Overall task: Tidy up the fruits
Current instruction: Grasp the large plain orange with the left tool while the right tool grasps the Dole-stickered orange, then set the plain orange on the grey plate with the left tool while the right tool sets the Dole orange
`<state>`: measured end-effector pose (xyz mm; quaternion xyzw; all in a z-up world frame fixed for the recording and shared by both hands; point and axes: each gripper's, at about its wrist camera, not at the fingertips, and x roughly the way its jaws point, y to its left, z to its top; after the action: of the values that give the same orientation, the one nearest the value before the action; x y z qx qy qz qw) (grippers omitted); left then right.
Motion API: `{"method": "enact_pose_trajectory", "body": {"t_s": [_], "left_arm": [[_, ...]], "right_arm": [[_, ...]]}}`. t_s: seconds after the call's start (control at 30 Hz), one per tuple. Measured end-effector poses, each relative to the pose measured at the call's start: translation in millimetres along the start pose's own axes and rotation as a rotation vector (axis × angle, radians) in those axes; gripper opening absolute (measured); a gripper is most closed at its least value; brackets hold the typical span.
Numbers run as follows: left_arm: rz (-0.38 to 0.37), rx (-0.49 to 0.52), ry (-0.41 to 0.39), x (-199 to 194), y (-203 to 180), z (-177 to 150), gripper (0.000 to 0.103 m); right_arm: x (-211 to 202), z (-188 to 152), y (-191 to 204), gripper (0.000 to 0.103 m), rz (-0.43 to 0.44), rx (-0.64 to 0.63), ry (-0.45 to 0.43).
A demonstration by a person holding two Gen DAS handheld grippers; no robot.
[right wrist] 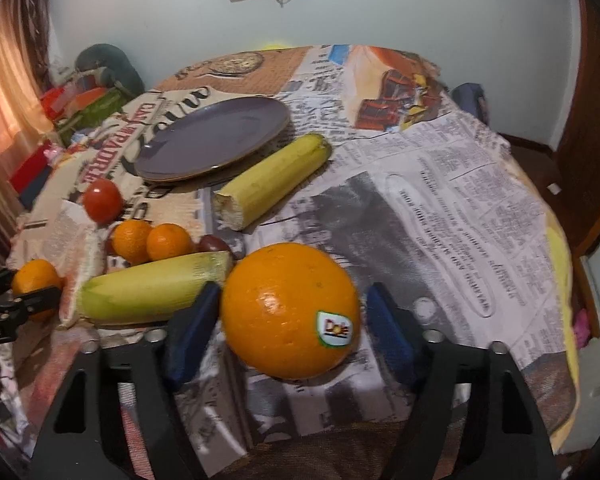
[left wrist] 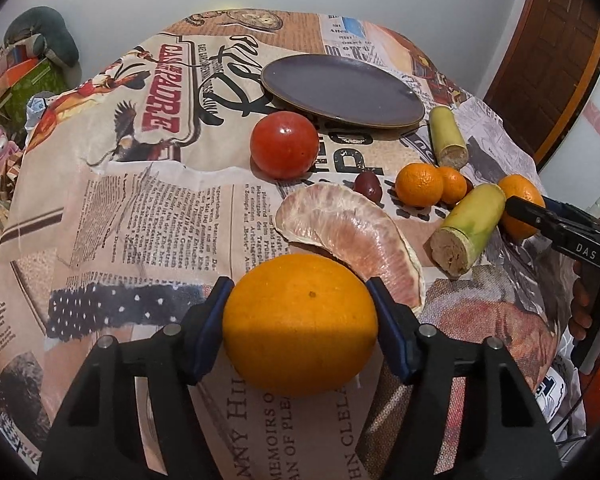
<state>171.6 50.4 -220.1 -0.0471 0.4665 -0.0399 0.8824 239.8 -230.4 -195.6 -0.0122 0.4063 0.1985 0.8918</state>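
My left gripper (left wrist: 300,320) is shut on a large orange (left wrist: 300,324), its blue pads pressed on both sides. My right gripper (right wrist: 290,320) is open around a second orange (right wrist: 290,310) with a Dole sticker; a gap shows on the right side. A dark purple plate (left wrist: 342,90) lies at the back, also in the right wrist view (right wrist: 212,140). A red tomato (left wrist: 284,144), a pomelo segment (left wrist: 352,236), two mandarins (left wrist: 430,184), a dark plum (left wrist: 368,186) and two sugarcane pieces (left wrist: 466,228) lie between.
The round table is covered with a newspaper-print cloth (left wrist: 140,208). Boxes and toys (left wrist: 24,76) stand beyond the table's left edge. A wooden door (left wrist: 548,68) is at the far right. The second sugarcane piece (right wrist: 272,182) lies beside the plate.
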Motion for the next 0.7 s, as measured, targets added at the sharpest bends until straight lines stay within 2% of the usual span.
{"method": "enact_pose_trajectory", "body": {"t_s": [0.2, 0.37, 0.7], "left_arm": [[0.019, -0.014, -0.019, -5, 2, 5, 0.066], [0.037, -0.019, -0.077, -20, 6, 18, 0.066], [0.051, -0.006, -0.191, -46, 3, 48, 0.066]], "right_arm": [[-2, 1, 0, 0.067, 0.000, 0.009, -0.002], [-6, 4, 2, 0.066, -0.004, 0.016, -0.014], [-34, 23, 16, 0.066, -0.019, -0.033, -0.119]]}}
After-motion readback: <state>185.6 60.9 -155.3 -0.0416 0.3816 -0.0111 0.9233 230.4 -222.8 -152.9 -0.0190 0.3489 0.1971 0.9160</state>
